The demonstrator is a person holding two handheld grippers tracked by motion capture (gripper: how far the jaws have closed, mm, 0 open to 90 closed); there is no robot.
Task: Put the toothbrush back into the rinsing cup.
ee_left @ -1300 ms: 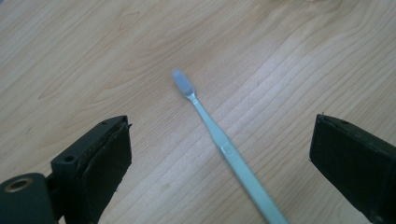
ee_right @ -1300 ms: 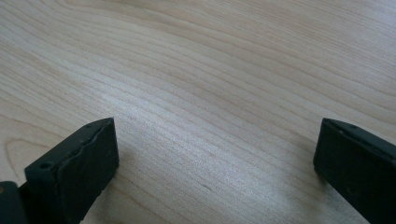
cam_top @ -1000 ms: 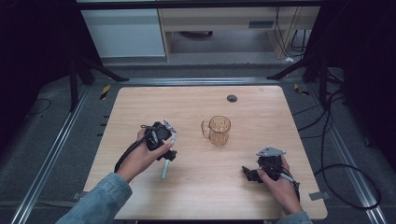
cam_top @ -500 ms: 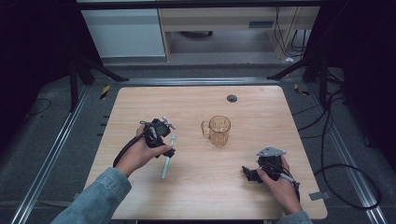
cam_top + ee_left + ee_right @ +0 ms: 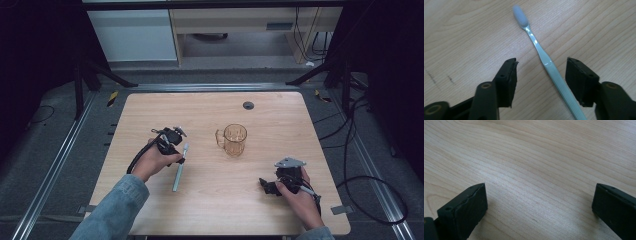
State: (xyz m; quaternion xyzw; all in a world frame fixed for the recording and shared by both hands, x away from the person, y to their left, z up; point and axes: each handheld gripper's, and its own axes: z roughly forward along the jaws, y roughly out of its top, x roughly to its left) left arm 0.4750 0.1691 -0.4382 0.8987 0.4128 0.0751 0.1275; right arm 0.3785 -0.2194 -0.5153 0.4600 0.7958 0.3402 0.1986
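Nearest you, at the lower right of the high view, your right gripper (image 5: 267, 186) rests on the table (image 5: 210, 107) with its jaws spread wide over bare wood. Left of centre, your left gripper (image 5: 172, 142) is released, jaws straddling the pale blue toothbrush (image 5: 180, 166) lying flat. Farther, at centre, stands an amber mug (image 5: 234, 140).

Toothbrush (image 5: 548, 65): you'll find no brand or lettering on it.
Cup (image 5: 234, 139): no label.
Table (image 5: 210, 112): no marks you can read.
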